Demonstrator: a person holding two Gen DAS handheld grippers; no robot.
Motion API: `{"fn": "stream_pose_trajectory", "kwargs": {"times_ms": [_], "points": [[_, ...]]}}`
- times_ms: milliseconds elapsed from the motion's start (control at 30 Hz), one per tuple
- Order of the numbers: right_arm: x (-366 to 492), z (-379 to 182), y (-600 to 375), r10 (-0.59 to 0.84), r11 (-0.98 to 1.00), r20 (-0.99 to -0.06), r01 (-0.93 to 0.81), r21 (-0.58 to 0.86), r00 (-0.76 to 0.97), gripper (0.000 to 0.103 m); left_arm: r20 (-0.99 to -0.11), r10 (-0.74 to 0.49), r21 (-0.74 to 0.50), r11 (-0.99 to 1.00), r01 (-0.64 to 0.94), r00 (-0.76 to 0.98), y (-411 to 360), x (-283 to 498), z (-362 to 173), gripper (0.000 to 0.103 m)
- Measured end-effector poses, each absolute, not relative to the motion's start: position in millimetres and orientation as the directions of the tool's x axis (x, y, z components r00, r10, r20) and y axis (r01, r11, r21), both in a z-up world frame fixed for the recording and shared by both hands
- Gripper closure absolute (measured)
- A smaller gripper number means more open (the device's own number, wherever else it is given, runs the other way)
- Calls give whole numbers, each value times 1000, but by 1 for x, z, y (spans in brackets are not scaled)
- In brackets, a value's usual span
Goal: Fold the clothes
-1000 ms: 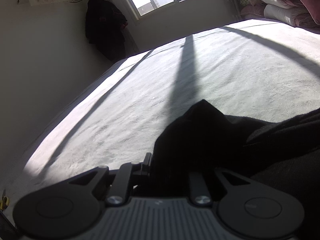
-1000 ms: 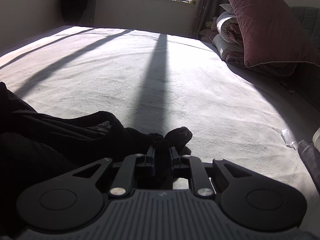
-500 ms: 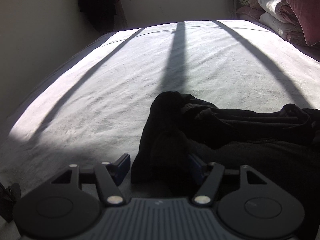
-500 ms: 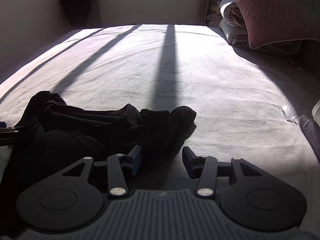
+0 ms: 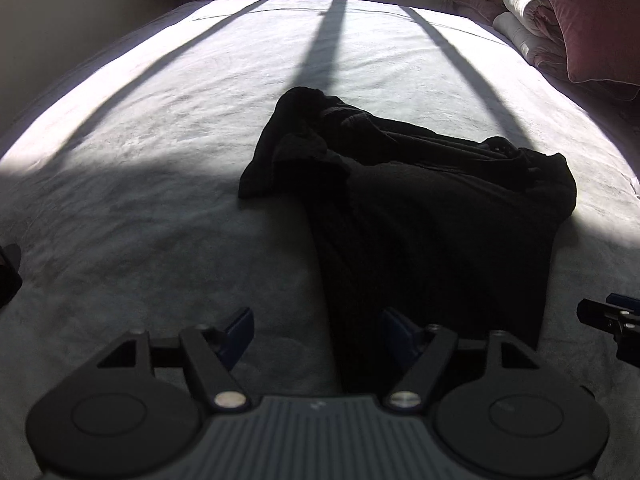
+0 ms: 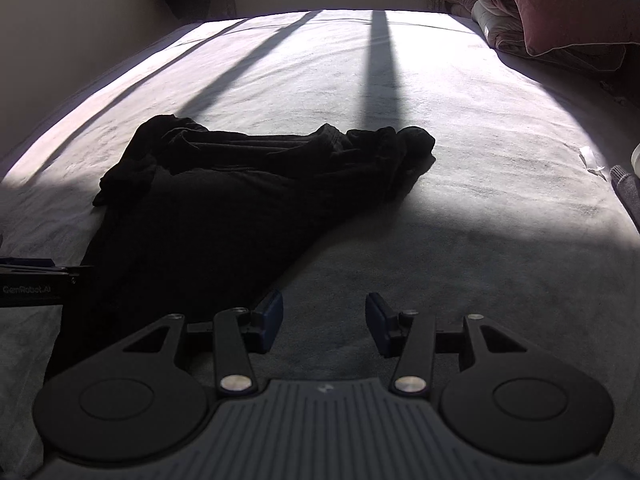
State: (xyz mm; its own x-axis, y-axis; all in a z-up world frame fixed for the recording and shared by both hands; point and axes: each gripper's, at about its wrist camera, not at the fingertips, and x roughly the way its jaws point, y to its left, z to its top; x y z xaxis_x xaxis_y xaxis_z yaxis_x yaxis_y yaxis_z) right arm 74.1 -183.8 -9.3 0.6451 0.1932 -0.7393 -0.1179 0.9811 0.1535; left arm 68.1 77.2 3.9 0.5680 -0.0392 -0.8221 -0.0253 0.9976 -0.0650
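Both my hand-held grippers, left (image 5: 316, 330) and right (image 6: 324, 322), gape wide, holding nothing. Black garment (image 5: 420, 196) on bed (image 5: 160, 160): limp, light; I'd pinch corners.

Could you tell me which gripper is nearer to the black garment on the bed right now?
Left. The open left gripper straddles the black garment's near edge, while the open right gripper sits over bare bedsheet just to the garment's right.

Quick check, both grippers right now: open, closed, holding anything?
Left gripper: open, holding nothing; the black garment lies between its fingers, ungripped.
Right gripper: open, empty, over bare bed sheet.
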Motion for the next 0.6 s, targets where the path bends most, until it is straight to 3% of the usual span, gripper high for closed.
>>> {"fn": "stream_pose_trajectory", "kwargs": {"times_ms": [400, 433, 500, 600], "points": [[27, -30, -192, 490, 866, -703, -194, 460, 516, 52, -774, -355, -420, 908, -5, 525, 109, 13, -12, 33], [26, -30, -191, 521, 847, -691, -207, 489, 500, 55, -761, -391, -458, 889, -1, 517, 113, 12, -11, 33], [27, -31, -191, 599, 793, -660, -219, 569, 453, 85, -735, -455, -525, 851, 3, 503, 122, 9, -9, 33], [23, -30, -187, 655, 747, -634, -226, 625, 412, 93, -704, -531, -604, 797, -5, 473, 132, 6, -11, 33]]}}
